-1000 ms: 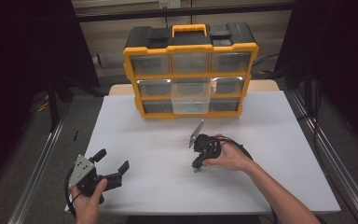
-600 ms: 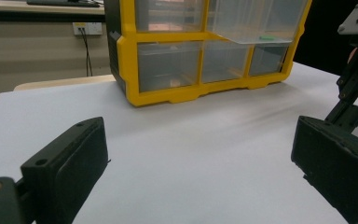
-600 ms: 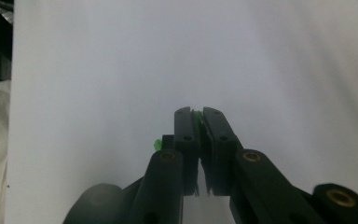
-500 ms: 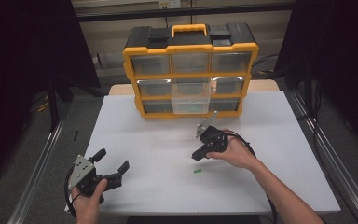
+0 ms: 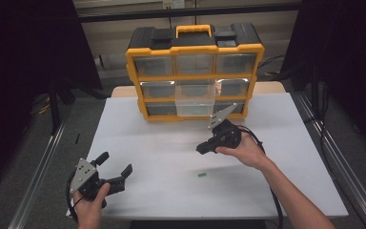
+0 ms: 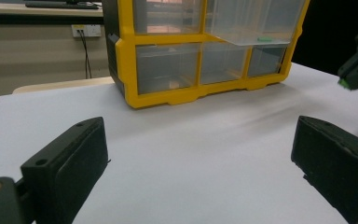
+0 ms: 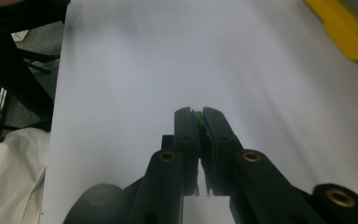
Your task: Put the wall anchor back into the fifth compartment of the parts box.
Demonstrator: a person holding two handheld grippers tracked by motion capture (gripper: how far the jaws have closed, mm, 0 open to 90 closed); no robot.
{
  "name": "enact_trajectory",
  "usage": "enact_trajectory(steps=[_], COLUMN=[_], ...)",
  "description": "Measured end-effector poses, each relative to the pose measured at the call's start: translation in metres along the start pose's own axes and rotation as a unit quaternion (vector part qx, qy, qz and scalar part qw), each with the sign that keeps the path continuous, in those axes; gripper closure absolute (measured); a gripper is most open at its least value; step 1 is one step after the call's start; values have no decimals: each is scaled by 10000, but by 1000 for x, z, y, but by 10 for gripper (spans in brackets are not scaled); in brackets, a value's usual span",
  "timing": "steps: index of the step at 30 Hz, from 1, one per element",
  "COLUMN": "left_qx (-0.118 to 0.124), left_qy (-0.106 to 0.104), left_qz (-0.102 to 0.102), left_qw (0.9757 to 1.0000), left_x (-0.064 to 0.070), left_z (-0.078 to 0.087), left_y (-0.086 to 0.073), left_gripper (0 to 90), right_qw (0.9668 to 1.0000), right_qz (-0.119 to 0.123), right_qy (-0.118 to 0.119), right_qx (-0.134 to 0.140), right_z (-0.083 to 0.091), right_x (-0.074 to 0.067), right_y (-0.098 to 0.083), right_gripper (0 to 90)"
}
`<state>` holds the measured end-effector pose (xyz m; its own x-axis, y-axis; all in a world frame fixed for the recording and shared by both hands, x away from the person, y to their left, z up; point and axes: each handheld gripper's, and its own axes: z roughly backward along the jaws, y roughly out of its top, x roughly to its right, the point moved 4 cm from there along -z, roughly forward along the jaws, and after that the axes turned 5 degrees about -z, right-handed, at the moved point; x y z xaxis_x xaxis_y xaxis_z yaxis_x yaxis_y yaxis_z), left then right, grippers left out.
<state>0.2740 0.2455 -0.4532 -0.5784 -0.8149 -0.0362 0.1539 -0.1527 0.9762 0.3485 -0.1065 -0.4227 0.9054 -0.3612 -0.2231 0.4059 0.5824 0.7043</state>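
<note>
Green sliver (image 7: 197, 117), thin and flat, pinched between the black pads of the right gripper (image 7: 196, 116); in the left gripper view a green tip pokes from the right gripper's closed jaws. Second green piece (image 5: 201, 174), small and oblong, lies loose on the worktop (image 5: 286, 191) toward the near edge, below the right hand (image 5: 245, 151). Third green bit (image 6: 264, 39) sits in the drawer (image 5: 195, 101), a clear plastic tray pulled out from the middle column of the organiser (image 5: 195, 52).

Organiser: yellow plastic frame, black top with yellow handle, three rows of clear glossy drawers, standing at the far edge, centred. Worktop matte white, smooth.

Right hand: raised off the surface in front of the organiser, right of centre, wrist bent, gripper pointing left and slightly down, grey three-cornered plate on top, cable trailing along the forearm.

Left gripper (image 5: 114, 168): near the near-left corner, held low, jaws spread wide with nothing between them; blocky black pads, matte, lightly scuffed at the edges. Left hand (image 5: 89, 207) wrapped round the handle from below.
</note>
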Motion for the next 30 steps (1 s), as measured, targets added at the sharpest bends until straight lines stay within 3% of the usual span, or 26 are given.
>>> enact_trajectory(steps=[7, 10, 13, 24, 30], left_qx=[-10, 9, -14, -5, 15], left_qy=[1, -10, 10, 39, 17], left_qz=[-1, 34, 5, -8, 7], left_qw=[10000, 10000, 10000, 10000, 10000], left_x=[0, 1, 0, -1, -1], left_z=[0, -1, -1, 0, 0], left_y=[0, 0, 0, 0, 0], left_gripper=[38, 38, 38, 38, 38], right_qw=[9991, 9988, 9988, 9966, 9954], right_qz=[53, 87, 179, 331, 272], right_qy=[-68, -162, -346, -611, -840], right_qx=[408, 459, 299, 442, 375], right_z=[24, 32, 37, 65, 75], right_x=[0, 2, 4, 10, 23], right_y=[17, 25, 32, 75, 92], right_gripper=[856, 855, 856, 855, 855])
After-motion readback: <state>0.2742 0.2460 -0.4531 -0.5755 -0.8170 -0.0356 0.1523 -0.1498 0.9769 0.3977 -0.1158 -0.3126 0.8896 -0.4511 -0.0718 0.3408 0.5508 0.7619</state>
